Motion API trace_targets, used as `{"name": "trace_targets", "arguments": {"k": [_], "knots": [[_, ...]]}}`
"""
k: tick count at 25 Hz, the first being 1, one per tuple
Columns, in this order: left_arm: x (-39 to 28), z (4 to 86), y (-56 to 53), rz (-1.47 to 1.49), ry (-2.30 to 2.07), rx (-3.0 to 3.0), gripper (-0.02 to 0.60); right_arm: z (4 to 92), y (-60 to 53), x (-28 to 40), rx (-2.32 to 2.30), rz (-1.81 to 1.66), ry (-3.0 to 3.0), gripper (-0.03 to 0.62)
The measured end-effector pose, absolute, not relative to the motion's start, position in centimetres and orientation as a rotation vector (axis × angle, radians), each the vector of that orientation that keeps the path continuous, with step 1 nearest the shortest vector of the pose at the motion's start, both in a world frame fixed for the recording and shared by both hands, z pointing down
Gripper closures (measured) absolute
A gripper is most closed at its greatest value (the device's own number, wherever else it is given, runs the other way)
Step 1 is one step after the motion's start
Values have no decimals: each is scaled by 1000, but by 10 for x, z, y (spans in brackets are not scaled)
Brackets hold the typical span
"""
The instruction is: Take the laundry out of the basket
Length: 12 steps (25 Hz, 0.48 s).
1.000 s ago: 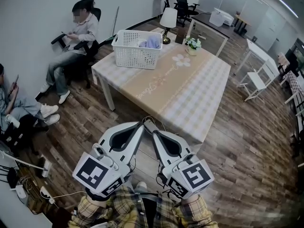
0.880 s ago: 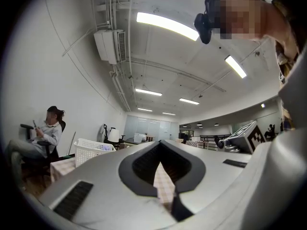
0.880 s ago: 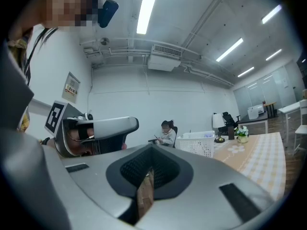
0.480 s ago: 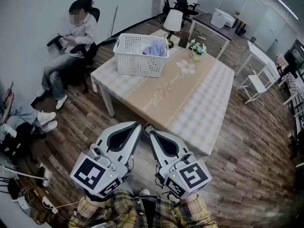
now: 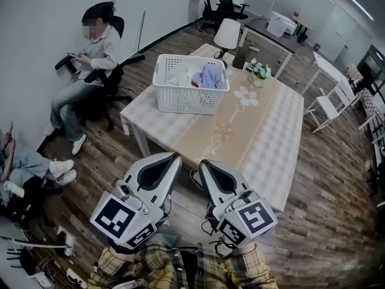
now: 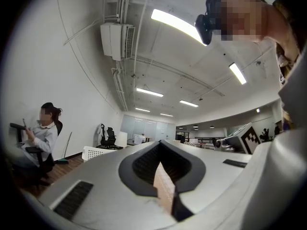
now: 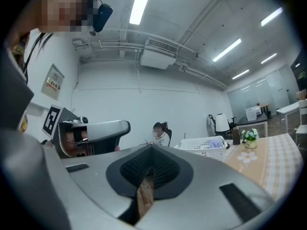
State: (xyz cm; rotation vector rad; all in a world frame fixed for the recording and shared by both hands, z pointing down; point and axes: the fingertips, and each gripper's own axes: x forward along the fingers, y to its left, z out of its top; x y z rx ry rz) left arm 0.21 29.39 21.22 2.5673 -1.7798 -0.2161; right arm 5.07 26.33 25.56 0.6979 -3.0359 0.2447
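Nearest, the left gripper [image 5: 175, 156] and right gripper [image 5: 203, 164] sit side by side, each with its jaws pressed together on nothing. Beyond them, well apart from both tips, a white plastic basket [image 5: 186, 99] stands on the checked table [image 5: 264, 137]. It holds the laundry [image 5: 203, 77], crumpled white and lavender cloth heaped inside.

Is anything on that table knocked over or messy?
No, nothing stands out. The white basket sits upright on the table with the laundry inside, and the lamp and flowers stand straight.
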Motion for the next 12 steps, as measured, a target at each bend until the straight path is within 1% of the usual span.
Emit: {"name": "trace_targets", "arguments": {"k": [6, 12], "knots": [[-45, 210, 284, -198, -1765, 2593, 566, 254, 251, 6, 741, 233, -3031, 583], [-70, 221, 272, -213, -1740, 2582, 566, 266, 240, -14, 766, 240, -2988, 583]]}}
